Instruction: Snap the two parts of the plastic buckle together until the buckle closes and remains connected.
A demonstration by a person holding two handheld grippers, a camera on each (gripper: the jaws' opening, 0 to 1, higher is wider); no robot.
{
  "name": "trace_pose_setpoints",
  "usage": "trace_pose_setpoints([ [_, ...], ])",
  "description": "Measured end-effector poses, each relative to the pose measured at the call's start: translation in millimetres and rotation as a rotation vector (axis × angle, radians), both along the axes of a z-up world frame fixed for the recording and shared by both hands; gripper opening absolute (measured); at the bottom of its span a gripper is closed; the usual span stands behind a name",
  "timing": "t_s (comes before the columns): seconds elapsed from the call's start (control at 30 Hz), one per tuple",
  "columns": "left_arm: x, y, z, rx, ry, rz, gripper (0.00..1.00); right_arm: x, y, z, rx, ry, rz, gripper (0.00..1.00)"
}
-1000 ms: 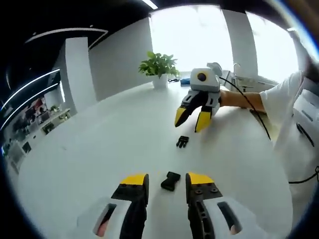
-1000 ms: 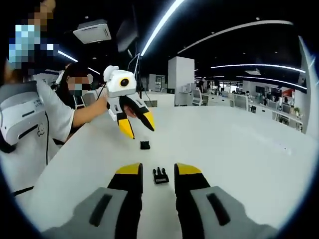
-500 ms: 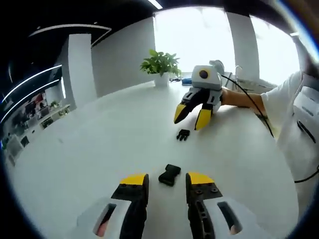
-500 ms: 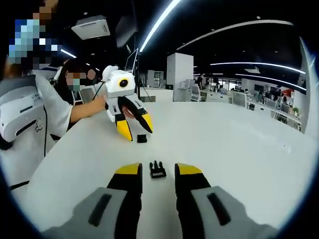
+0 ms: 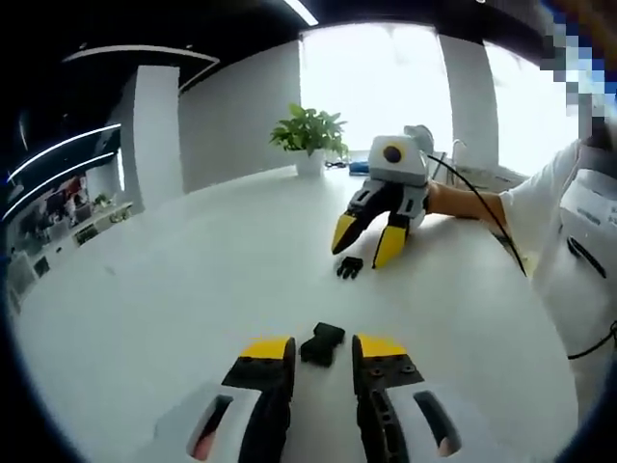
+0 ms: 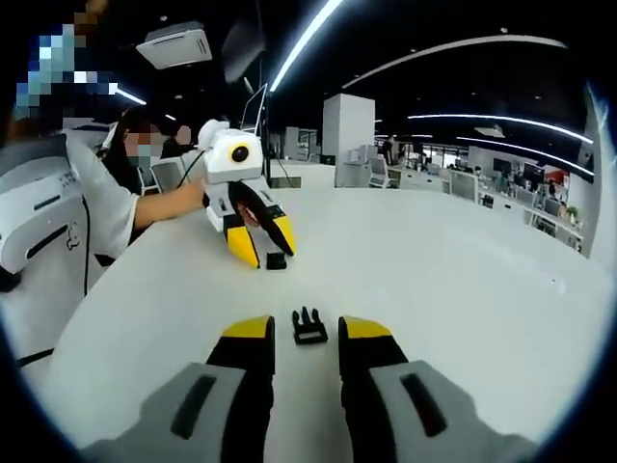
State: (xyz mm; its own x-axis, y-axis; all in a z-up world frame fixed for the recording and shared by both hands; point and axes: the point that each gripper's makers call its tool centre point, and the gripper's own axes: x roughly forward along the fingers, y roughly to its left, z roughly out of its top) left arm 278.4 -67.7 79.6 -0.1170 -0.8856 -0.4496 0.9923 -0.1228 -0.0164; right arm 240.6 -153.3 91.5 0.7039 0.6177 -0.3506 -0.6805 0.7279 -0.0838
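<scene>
In the left gripper view, the left gripper (image 5: 321, 352) has its yellow-tipped jaws apart, and the black socket half of the buckle (image 5: 321, 343) lies on the white table (image 5: 174, 289) just at the tips, between them, not clamped. Farther out lies the pronged half of the buckle (image 5: 349, 266), with the right gripper (image 5: 362, 249) just above it, jaws spread, held by a person's hand (image 5: 453, 198) with a white sleeve (image 5: 545, 193) behind. A potted plant (image 5: 310, 137) stands at the table's far edge before bright windows.

In the right gripper view, the right gripper (image 6: 306, 334) is likewise spread, the pronged half (image 6: 308, 327) resting between its tips. Beyond, the socket half (image 6: 276, 259) sits at the left gripper (image 6: 263, 247). No legible writing shows anywhere.
</scene>
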Motion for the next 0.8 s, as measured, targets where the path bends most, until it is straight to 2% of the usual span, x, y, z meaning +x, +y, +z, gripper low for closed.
trace_pose_setpoints([
  [0.07, -1.1, -1.4, -0.4, -0.021, 0.029, 0.005, 0.19, -1.2, 0.5, -2.1, -0.013, 0.003, 0.006, 0.24],
  [0.27, -2.4, -2.8, 0.3, -0.036, 0.023, -0.002, 0.16, -0.2, -1.1, -5.8, 0.018, 0.024, -0.012, 0.2],
  [0.4, -4.7, -4.7, -0.1, -0.045, 0.024, -0.012, 0.13, 1.8, -2.3, -6.2, 0.024, 0.023, -0.025, 0.13],
  [0.67, -6.2, -6.6, 0.0, -0.05, 0.023, -0.012, 0.12, 3.6, -4.9, -5.5, 0.024, 0.018, -0.034, 0.12],
  [0.8, -10.5, -5.6, 0.4, -0.044, 0.044, -0.03, 0.12, 1.5, -4.9, -4.9, 0.022, 0.02, -0.024, 0.12],
])
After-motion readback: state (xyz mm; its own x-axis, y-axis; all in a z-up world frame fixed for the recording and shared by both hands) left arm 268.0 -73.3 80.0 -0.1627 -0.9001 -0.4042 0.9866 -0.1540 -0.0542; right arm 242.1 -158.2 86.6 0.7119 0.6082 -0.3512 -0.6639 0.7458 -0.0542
